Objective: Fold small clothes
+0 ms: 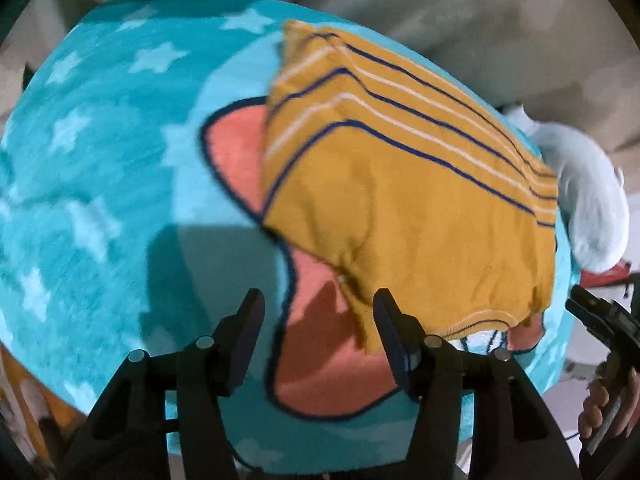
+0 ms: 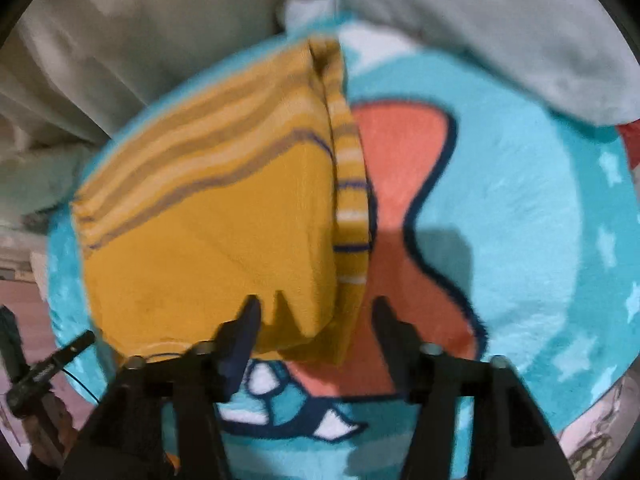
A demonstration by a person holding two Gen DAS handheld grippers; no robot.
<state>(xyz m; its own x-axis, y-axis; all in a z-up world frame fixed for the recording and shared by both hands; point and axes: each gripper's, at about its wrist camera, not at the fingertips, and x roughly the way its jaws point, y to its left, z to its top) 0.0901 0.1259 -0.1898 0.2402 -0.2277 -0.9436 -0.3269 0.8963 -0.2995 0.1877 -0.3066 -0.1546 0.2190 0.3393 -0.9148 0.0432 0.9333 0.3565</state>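
A small mustard-yellow knit shirt [image 1: 420, 208] with thin navy and white stripes lies folded on a fluffy turquoise rug [image 1: 100, 168] (round, dotted with pale stars, with a coral shape outlined in navy). The left gripper [image 1: 318, 312] stands with its fingers apart, gripping nothing; the shirt's ribbed hem lies just past its right finger. The right gripper [image 2: 316, 316] is also spread, the shirt's near edge lying loose between its fingers. A pale blue cloth [image 2: 500, 32] sits at the rug's far edge. Motion blur softens the stripes, and the lens rim cuts off the rug.
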